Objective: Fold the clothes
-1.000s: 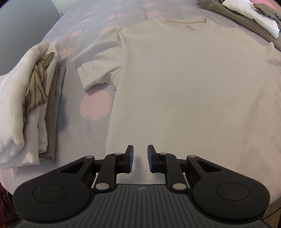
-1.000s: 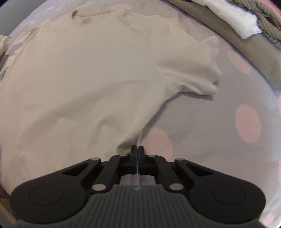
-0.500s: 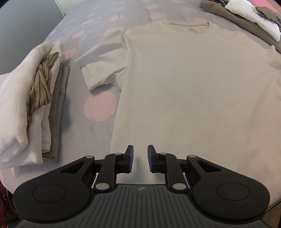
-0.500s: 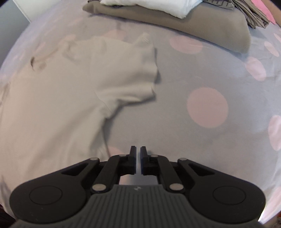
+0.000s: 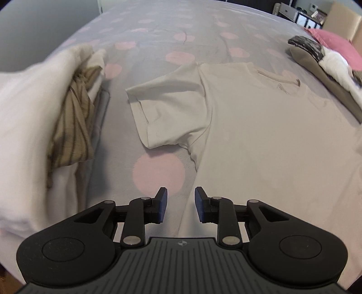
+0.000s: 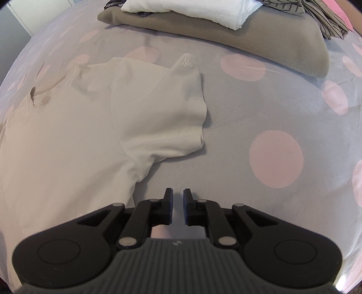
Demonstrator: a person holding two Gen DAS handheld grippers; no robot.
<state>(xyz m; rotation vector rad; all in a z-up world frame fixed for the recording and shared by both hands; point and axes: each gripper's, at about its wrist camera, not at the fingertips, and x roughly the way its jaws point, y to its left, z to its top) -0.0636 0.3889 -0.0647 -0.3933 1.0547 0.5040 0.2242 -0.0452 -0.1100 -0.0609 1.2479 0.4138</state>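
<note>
A beige T-shirt [image 5: 271, 135] lies spread flat on the grey bedspread with pink dots, its neck far from me. In the left wrist view its left sleeve [image 5: 167, 115] sticks out sideways. My left gripper [image 5: 181, 205] hovers over the shirt's left side edge below that sleeve; its jaws are opening and hold nothing. In the right wrist view the same T-shirt [image 6: 67, 140] shows its right sleeve [image 6: 167, 117]. My right gripper [image 6: 178, 208] hangs over the bare bedspread just right of the shirt's side, its jaws opening by a narrow gap with nothing between them.
A pile of white and striped clothes [image 5: 45, 126] lies left of the shirt. A folded brown blanket [image 6: 237, 34] with a white cloth [image 6: 192, 9] and a striped garment on it lies at the far right. A pink pillow [image 5: 334, 45] and furniture stand beyond.
My left gripper slid left from over the shirt's body to its side edge and widened. My right gripper let go of the shirt's edge, opened slightly and swung right toward the sleeve.
</note>
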